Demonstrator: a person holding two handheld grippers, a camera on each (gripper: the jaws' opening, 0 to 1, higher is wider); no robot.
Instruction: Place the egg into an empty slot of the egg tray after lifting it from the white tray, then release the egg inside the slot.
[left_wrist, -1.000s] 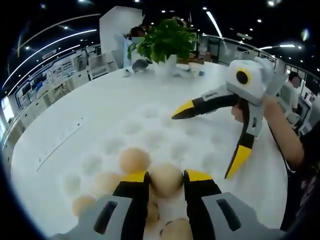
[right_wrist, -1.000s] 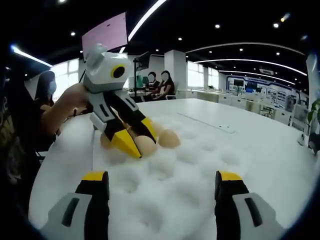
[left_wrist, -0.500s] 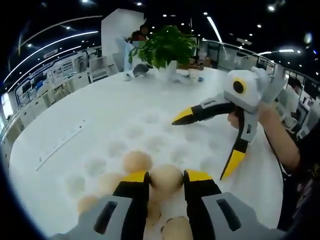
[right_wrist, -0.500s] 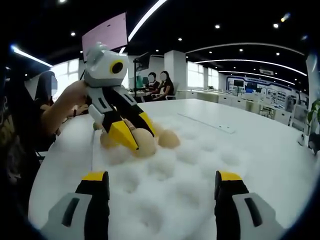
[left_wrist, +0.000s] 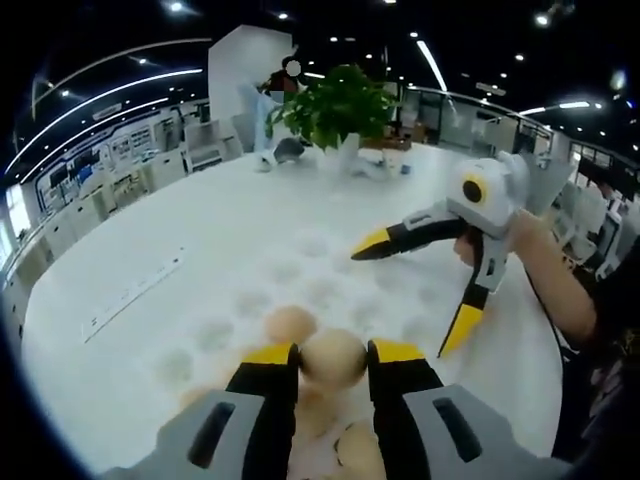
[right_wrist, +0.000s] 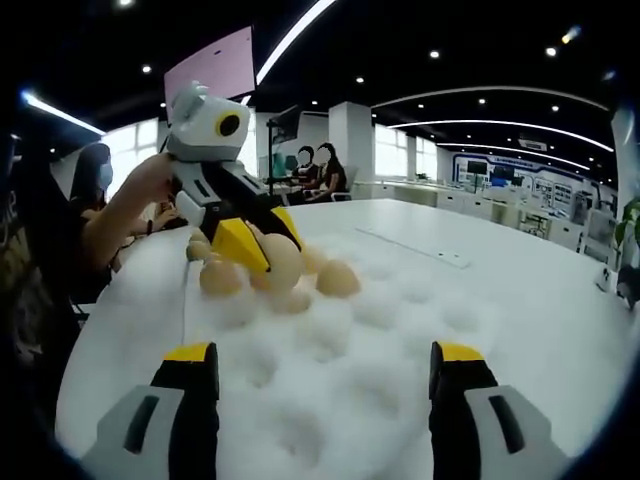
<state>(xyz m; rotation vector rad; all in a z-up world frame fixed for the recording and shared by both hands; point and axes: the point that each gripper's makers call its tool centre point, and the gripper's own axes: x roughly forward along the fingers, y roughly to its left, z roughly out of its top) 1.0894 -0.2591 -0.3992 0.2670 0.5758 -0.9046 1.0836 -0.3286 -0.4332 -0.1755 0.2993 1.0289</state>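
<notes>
In the left gripper view, nearest to us, our left gripper (left_wrist: 332, 362) has its yellow-tipped fingers (left_wrist: 272, 365) clamped on a tan egg (left_wrist: 333, 358), held just above the white egg tray (left_wrist: 240, 300). More eggs sit in the tray slots below and beside the fingers, one (left_wrist: 290, 323) just to the left of the held egg. Farther along the tray we see rows of empty round slots. Beyond them our right gripper (left_wrist: 425, 285) hovers over the tray's far side with its fingers spread wide apart, grasping nothing. The tray lies on a broad white worktop (left_wrist: 150, 240), and a potted green plant (left_wrist: 335, 100) stands at its far end.

In the right gripper view, the right fingers (right_wrist: 190, 385) stand wide apart over empty slots. Farther off, the left gripper (right_wrist: 262, 262) holds the egg (right_wrist: 278, 266) above a cluster of eggs (right_wrist: 220, 277) in the tray (right_wrist: 380, 400).
</notes>
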